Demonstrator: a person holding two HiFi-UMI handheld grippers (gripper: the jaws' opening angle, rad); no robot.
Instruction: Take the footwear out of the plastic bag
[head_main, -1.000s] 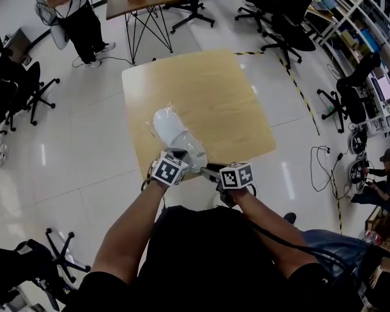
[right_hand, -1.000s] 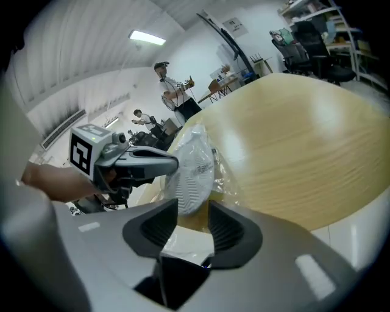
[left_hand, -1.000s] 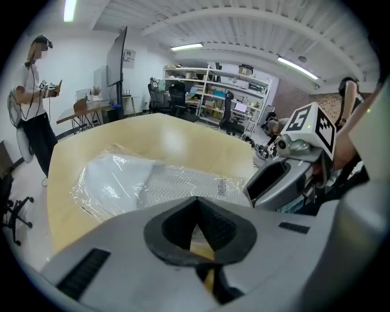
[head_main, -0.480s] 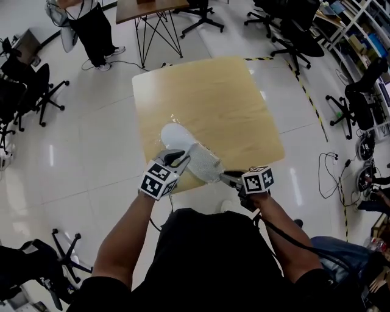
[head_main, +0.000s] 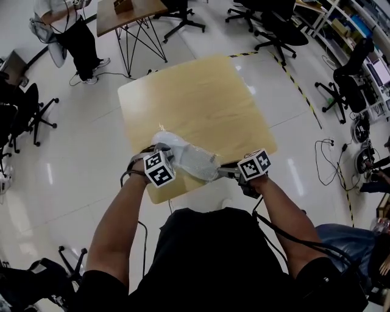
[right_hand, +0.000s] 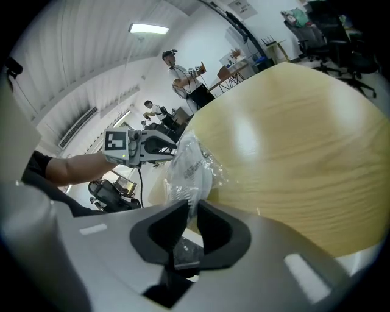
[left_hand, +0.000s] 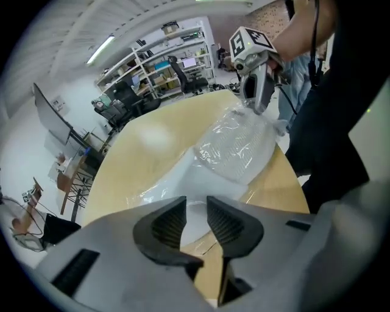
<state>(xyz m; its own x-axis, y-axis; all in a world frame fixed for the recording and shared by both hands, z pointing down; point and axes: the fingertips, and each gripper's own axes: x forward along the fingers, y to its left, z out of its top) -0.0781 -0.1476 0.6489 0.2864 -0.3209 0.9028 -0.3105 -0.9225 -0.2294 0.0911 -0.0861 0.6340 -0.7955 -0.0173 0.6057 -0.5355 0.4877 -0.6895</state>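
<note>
A white shoe [head_main: 167,141] lies inside a clear plastic bag [head_main: 196,161] at the near edge of the wooden table [head_main: 201,97]. My left gripper [head_main: 167,159] is at the shoe's left side. Its jaws are opening, and the pads [left_hand: 167,222] press on nothing; the shoe [left_hand: 198,177] and the bag [left_hand: 237,149] show just beyond the gap. My right gripper [head_main: 224,172] is shut on the bag's right end, off the table's near right corner. In the right gripper view the crinkled bag [right_hand: 189,167] runs down into my right gripper [right_hand: 192,213].
Office chairs [head_main: 274,30] stand round the table on the glossy white floor. A second small table [head_main: 125,12] and a standing person [head_main: 67,30] are at the far left. Yellow-black tape [head_main: 298,88] and cables [head_main: 323,158] lie on the floor to the right.
The left gripper has opened, let go and shifted to the shoe's left side. The right gripper has closed on the bag's end and pulled right, stretching the bag out.
</note>
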